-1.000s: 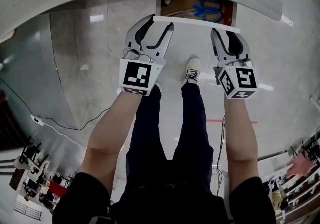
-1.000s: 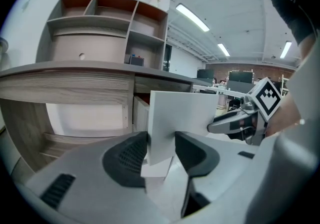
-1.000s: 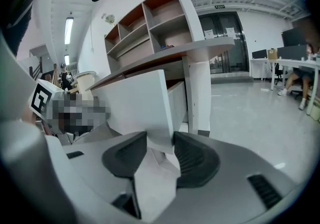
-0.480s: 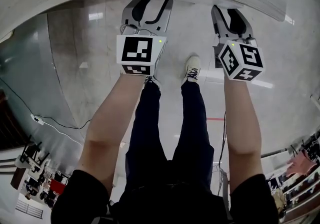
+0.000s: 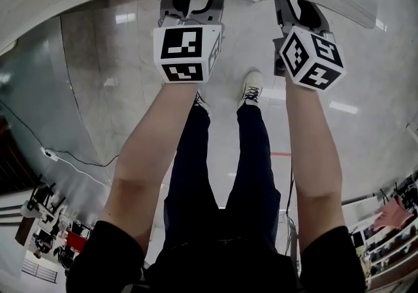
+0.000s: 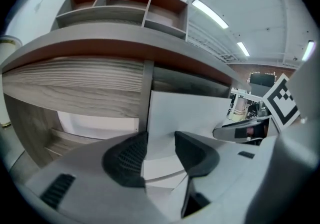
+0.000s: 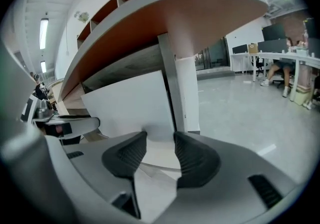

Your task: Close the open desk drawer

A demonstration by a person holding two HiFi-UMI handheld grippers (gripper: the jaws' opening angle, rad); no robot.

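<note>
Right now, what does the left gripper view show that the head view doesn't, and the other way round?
Only the left gripper view: the white drawer front straight ahead of the left tool, whose jaws stand apart with nothing between them, and the shelf unit on the desk top. Only the head view: the person's forearms, legs, a shoe and a trailing cable. Both: the desk top, the left tool and the right tool.

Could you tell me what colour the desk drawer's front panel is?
The drawer front is plain white, clearest in the right gripper view.
</note>
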